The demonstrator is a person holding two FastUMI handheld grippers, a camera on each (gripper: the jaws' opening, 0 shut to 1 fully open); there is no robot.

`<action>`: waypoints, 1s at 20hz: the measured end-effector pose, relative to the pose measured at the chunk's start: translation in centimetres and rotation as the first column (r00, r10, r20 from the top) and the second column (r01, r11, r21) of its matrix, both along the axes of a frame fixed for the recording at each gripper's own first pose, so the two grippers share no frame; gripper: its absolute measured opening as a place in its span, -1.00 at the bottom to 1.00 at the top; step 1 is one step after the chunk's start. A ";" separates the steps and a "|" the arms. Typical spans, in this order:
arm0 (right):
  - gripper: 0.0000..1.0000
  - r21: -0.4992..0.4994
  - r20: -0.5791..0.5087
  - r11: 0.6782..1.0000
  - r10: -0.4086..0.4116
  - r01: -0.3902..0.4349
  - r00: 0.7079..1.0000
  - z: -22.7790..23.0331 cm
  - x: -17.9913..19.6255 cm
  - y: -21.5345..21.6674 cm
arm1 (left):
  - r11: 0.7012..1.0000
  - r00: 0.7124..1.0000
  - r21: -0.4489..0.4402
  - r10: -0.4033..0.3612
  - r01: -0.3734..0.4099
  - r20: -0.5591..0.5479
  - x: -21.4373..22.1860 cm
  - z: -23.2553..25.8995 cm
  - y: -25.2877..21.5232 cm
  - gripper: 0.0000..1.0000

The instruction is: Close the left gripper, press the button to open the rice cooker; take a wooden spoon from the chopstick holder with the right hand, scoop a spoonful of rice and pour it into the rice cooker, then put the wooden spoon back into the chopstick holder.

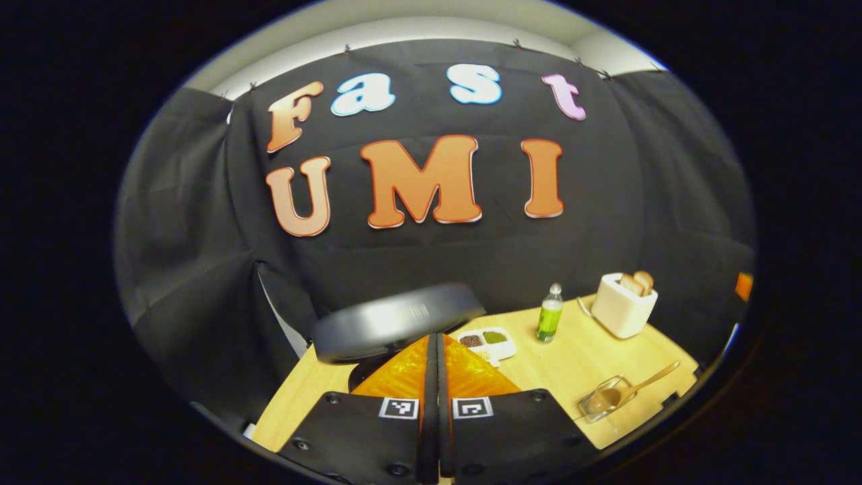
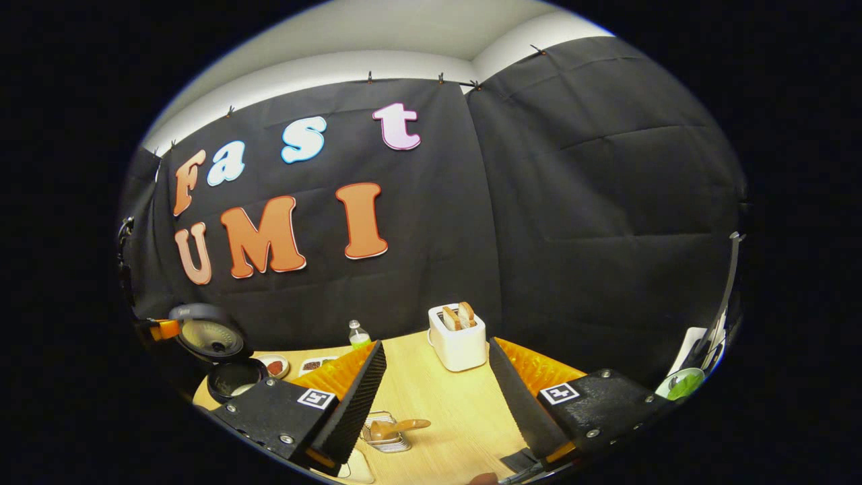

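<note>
Dim booth, even overhead light, sharp centre, strong fisheye bending at edges

No readable text, brand, number or sign stood on any object. The rice cooker's raised lid carried a faint mark on its front edge in the left gripper view, too blurred to read. The bottle had a green label whose print was too small to make out. Square black-and-white coded markers sat on the left hand-held gripper, and similar ones on the right hand-held gripper; these were patterns, not letters. The toaster showed no legible marking.
</note>
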State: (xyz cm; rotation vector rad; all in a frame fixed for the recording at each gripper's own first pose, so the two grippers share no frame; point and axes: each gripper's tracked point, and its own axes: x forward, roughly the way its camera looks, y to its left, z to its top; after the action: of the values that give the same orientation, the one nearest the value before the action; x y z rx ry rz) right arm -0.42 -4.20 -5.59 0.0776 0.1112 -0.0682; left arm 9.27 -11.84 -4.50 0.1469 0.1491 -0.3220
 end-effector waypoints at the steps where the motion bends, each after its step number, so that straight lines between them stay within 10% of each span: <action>1: 0.90 0.011 -0.001 1.000 0.013 -0.013 1.000 -0.2 0.1 0.1 | 1.000 1.000 -0.010 0.014 -0.014 0.022 -0.3 1.0 0.5 -0.90; 6: 0.90 0.059 -0.040 0.997 0.059 -0.056 0.997 -3.2 0.7 0.3 | 0.997 0.995 -0.073 0.042 -0.035 0.091 -3.1 4.3 2.0 -0.99; 14: 0.89 0.107 -0.090 0.985 0.145 -0.136 0.985 -9.7 2.7 2.0 | 0.987 0.974 -0.113 0.131 -0.111 0.186 -6.7 8.2 6.5 -0.58; 19: 0.89 0.157 -0.104 0.974 0.179 -0.161 0.978 -13.7 4.1 3.1 | 0.983 0.965 -0.123 0.161 -0.137 0.205 -8.4 9.0 8.3 0.92; 20: 0.89 0.168 -0.101 0.971 0.188 -0.170 0.977 -14.4 4.3 3.5 | 0.980 0.956 -0.117 0.186 -0.163 0.225 -8.6 9.4 9.1 0.93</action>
State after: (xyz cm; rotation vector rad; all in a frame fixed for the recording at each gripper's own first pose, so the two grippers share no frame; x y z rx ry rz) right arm 3.91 -0.67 -20.03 0.2229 0.2396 0.1173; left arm 0.71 -2.73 4.90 0.0738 -0.0888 -0.1333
